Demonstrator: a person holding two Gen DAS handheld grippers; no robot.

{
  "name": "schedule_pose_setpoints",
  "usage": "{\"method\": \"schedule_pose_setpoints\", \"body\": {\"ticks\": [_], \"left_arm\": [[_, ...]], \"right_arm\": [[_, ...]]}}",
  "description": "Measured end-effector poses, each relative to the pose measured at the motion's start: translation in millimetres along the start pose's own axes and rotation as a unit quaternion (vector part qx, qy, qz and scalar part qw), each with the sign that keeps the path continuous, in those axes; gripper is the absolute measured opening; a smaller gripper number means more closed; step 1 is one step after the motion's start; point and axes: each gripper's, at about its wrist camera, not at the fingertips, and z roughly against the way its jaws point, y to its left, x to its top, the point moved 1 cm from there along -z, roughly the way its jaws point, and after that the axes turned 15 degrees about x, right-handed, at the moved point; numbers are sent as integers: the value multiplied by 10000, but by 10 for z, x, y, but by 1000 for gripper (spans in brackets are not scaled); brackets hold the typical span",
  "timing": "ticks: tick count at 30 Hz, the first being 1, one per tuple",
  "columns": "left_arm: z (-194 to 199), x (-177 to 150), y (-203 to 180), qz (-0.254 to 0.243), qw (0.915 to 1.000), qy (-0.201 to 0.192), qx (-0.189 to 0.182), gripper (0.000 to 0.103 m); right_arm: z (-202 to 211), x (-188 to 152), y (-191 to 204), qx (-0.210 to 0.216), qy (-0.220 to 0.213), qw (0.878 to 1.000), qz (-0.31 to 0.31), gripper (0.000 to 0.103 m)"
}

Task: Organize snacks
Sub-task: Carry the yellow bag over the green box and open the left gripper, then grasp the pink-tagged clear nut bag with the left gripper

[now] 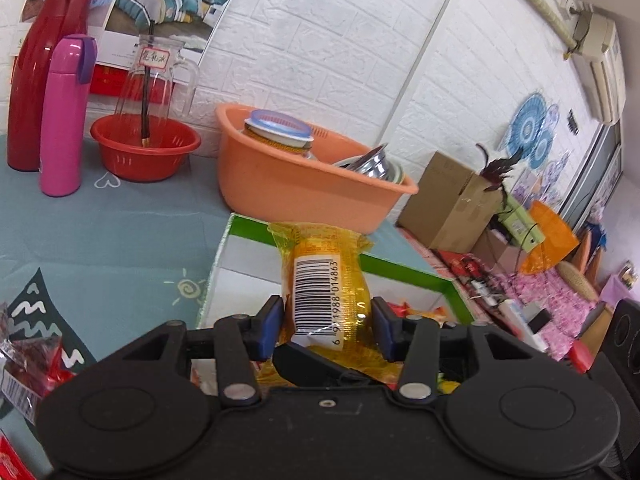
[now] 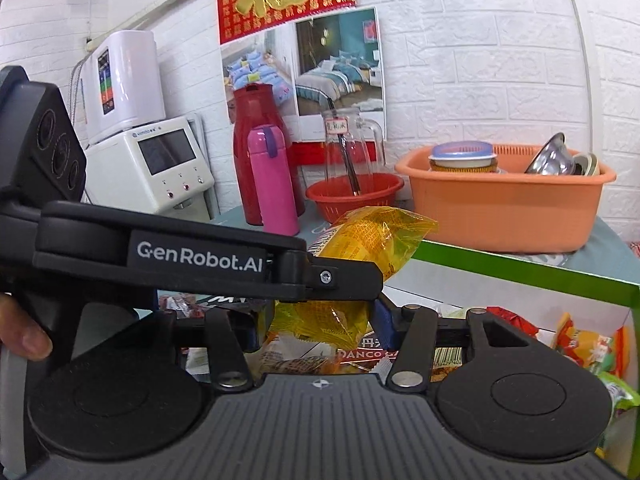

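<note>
A yellow snack packet (image 1: pixel 324 280) with a barcode is held over the green-rimmed white box (image 1: pixel 404 266). My left gripper (image 1: pixel 326 322) is shut on its middle. In the right wrist view the same yellow packet (image 2: pixel 380 236) sticks out past the left gripper's black body (image 2: pixel 200 258), which crosses the frame. My right gripper (image 2: pixel 318 326) is shut on the packet's lower end (image 2: pixel 320 318). Several snack packets (image 2: pixel 588 344) lie inside the box (image 2: pixel 520 270).
An orange basin (image 1: pixel 304 188) with a jar and metal bowls stands behind the box. A red basket (image 1: pixel 144 148) with a glass pitcher, a pink flask (image 1: pixel 62 116) and a red jug (image 1: pixel 44 64) stand at back left. Loose snacks (image 1: pixel 28 364) lie on the tablecloth at left.
</note>
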Motion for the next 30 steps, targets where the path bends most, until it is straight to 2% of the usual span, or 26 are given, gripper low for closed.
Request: {"method": "schedule_pose_setpoints", "body": {"ticks": [1, 2, 3, 5, 9, 13, 17, 22, 26, 30], "left_arm": [[-33, -8, 7, -35, 9999, 20, 124, 103], [-40, -26, 18, -38, 9997, 10, 232, 103], [-17, -50, 31, -19, 9996, -33, 283, 103], [60, -90, 60, 5, 9996, -114, 239, 103], [244, -124, 96, 102, 9997, -93, 225, 103], [586, -216, 88, 187, 9995, -154, 192, 103], [1027, -376, 139, 259, 9988, -278, 322, 103], [1478, -651, 353, 501, 9954, -483, 662, 103], [1562, -808, 523, 603, 9931, -370, 931, 103], [1440, -793, 604, 645, 9925, -302, 990, 103]], "right_arm": [[-72, -15, -17, -69, 90, 9999, 42, 87], [-133, -31, -25, -177, 216, 9996, 97, 93], [-173, -54, -30, -302, 381, 9987, 152, 103], [-158, -92, -16, -471, 494, 9974, 223, 103], [56, -166, 24, -485, 326, 9981, 173, 103], [346, -177, 144, -369, 127, 9992, -27, 103], [651, -186, 367, -292, -47, 9995, -132, 103], [856, -287, 614, -163, -22, 9998, -132, 103], [845, -422, 736, -15, 134, 9997, -216, 103], [724, -524, 800, 66, 356, 9988, -328, 103]]}}
